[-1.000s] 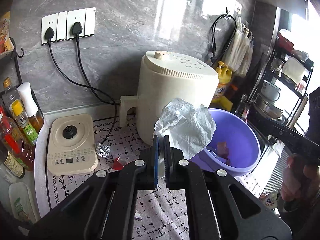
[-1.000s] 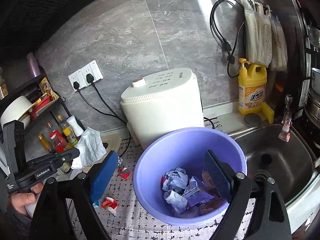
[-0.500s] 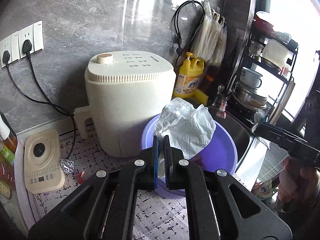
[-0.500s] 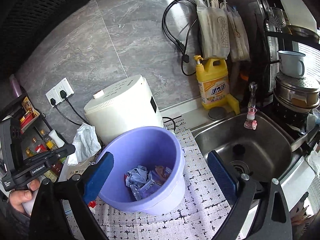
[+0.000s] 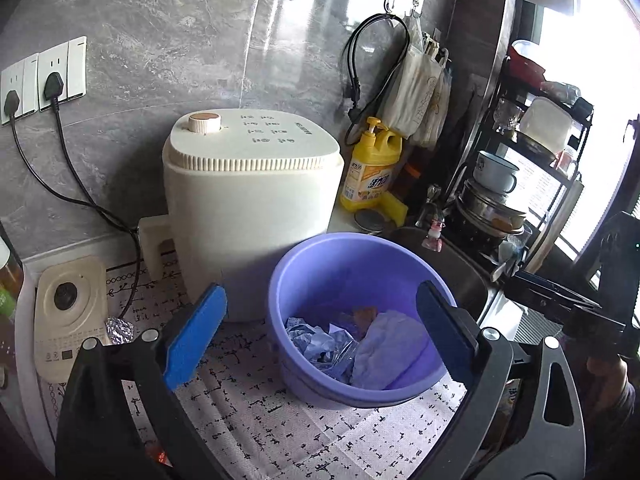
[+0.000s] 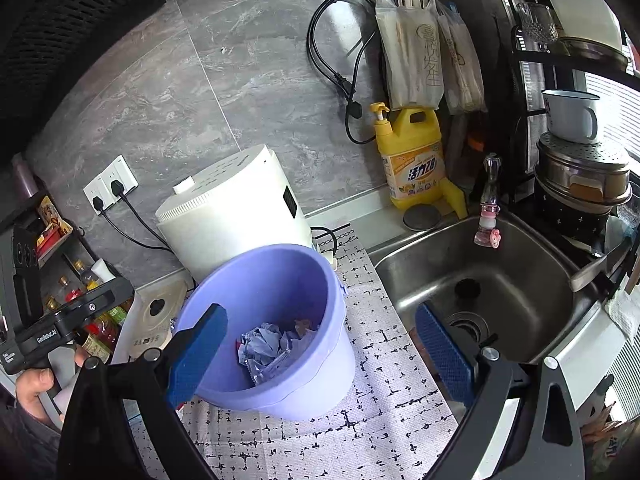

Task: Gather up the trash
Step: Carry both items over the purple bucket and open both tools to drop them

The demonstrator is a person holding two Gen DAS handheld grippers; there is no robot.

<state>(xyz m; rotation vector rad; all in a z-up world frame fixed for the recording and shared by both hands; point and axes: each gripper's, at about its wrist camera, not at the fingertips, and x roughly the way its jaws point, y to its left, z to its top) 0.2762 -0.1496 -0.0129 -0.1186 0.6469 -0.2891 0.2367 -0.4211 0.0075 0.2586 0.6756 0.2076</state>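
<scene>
Left tool [image 5: 320, 336] jaws just sprung wide, empty; white tissue [image 5: 384, 348] in purple bucket [image 5: 320, 256]; right tool [image 6: 320, 348] wide.

- purple bucket [image 5: 404, 256], crumpled white and bluish trash [image 5: 360, 348] inside
- cream appliance [image 5: 252, 208]
- white mat [image 6: 384, 408] with black dash marks
- bright yellow detergent bottle [image 6: 416, 160]
- grey marbled wall [image 6: 200, 92]
- blue gripper pads [image 5: 194, 336]

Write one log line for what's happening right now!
left gripper: just opened, empty | crumpled paper: in purple bucket | right gripper: open, empty
</scene>
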